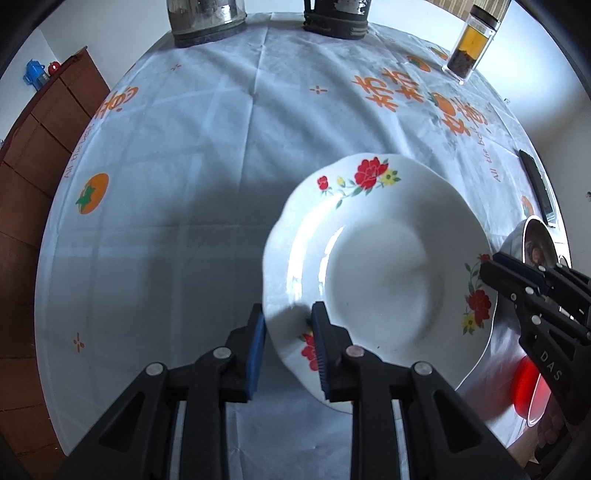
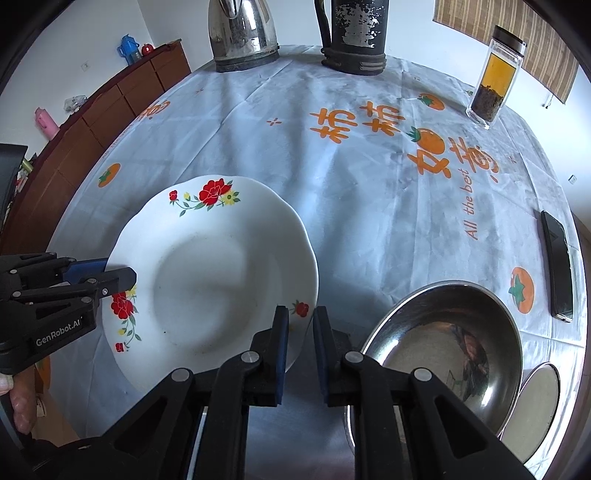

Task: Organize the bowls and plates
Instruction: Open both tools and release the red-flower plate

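A white plate [image 1: 384,273] with red flowers on its scalloped rim hangs between both grippers over the tablecloth. My left gripper [image 1: 288,332] is shut on its near left rim, one blue pad under the edge and one on top. In the right wrist view the same plate [image 2: 214,277] has its right rim pinched in my right gripper [image 2: 299,332], which is shut on it. Each gripper shows in the other's view, the right gripper [image 1: 491,266] and the left gripper [image 2: 118,271]. A steel bowl [image 2: 443,339] sits just right of the plate.
A round table [image 2: 332,155] with a white, orange-printed cloth carries a kettle [image 2: 243,33], a dark flask [image 2: 354,33], a glass jar [image 2: 495,74] and a phone [image 2: 557,266]. A flat steel dish [image 2: 535,402] lies beside the bowl. A wooden cabinet [image 2: 110,103] stands at the left.
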`<state>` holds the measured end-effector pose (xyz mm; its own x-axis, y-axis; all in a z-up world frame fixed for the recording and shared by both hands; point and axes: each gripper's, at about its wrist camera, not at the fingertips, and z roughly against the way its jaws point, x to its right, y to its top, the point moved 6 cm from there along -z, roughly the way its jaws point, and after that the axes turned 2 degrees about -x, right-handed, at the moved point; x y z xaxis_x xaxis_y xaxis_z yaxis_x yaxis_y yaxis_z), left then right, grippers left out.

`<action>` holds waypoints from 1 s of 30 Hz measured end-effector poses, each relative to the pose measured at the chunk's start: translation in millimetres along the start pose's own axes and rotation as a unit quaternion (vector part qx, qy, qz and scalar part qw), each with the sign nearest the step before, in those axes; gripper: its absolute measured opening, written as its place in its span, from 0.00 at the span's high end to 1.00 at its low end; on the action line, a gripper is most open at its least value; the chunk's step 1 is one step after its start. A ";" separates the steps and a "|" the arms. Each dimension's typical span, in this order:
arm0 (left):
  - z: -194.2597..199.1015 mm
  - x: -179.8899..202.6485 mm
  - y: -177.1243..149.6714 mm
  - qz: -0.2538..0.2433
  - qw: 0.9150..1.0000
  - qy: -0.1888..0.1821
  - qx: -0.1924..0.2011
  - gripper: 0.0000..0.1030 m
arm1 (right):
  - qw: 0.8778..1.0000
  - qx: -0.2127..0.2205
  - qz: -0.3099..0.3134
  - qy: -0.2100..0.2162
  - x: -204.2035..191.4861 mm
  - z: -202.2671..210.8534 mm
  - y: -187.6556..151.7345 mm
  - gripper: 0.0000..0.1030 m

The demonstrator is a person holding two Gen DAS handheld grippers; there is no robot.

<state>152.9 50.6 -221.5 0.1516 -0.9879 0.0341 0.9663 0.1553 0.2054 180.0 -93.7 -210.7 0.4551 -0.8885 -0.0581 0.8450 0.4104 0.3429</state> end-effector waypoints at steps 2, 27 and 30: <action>0.2 -0.5 -0.4 0.001 1.000 0.001 -0.001 0.76 | 1.000 0.001 -0.002 0.002 0.0 0.2 0.4 0.85; 18.7 -3.5 -8.2 0.016 1.000 0.012 0.020 0.35 | 1.000 0.029 0.008 -0.002 -14.5 18.0 3.0 0.50; 23.4 -1.6 -10.1 0.015 1.000 0.012 0.024 0.35 | 0.999 0.035 0.005 0.000 -14.0 24.2 0.9 0.50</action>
<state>138.0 50.6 -200.8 0.1860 -0.9824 0.0176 0.9501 0.1844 0.2516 167.5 -85.9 -187.0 0.4629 -0.8847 -0.0546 0.8190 0.4033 0.4082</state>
